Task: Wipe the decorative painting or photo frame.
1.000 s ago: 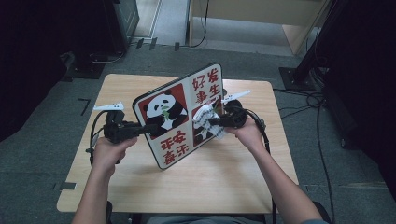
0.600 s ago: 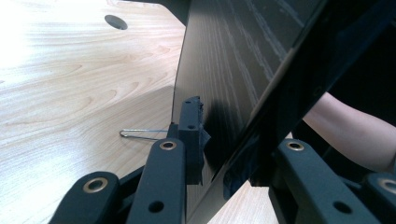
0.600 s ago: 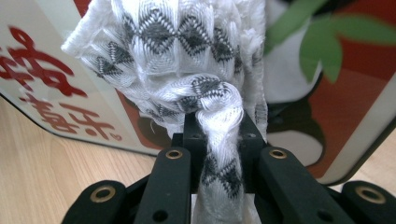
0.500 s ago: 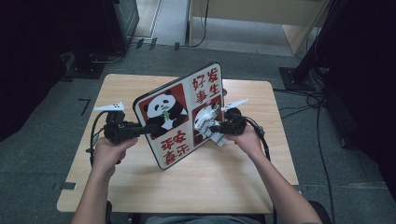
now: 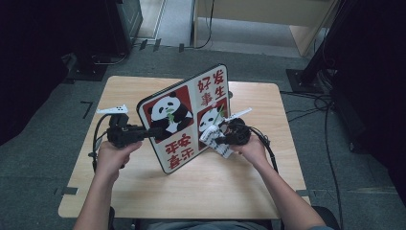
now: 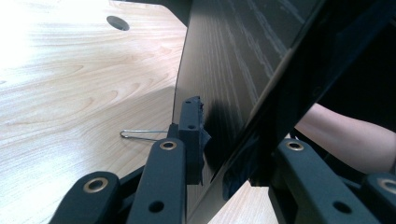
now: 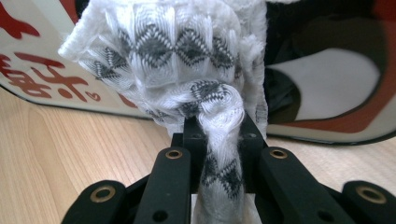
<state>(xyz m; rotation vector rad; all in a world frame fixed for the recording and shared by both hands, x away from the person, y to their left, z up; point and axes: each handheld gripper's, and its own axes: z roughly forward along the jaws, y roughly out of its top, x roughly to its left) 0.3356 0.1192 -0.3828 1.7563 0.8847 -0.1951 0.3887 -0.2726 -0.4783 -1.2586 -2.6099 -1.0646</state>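
The panda board (image 5: 184, 117) stood tilted on its lower edge near the middle of the worktop (image 5: 143, 88), held there by the left tongs (image 5: 152, 132), whose jaws were clamped on the board's left edge; in the left gripper view the dark back of the board (image 6: 233, 74) ran between the two jaws. The right tongs (image 5: 216, 139) were closed tight on a bunched white cloth (image 7: 187, 56) with a grey diamond pattern, pressed against the printed face. Compared with the two earlier high-view pictures, the right hand (image 5: 251, 148) and its cloth had slid down the right-hand panda panel toward the board's bottom edge, while the left hand (image 5: 111, 155) and the board had kept their place. That reads as a downward wiping stroke nearing its end, with the left half of the face probably yet to be wiped.
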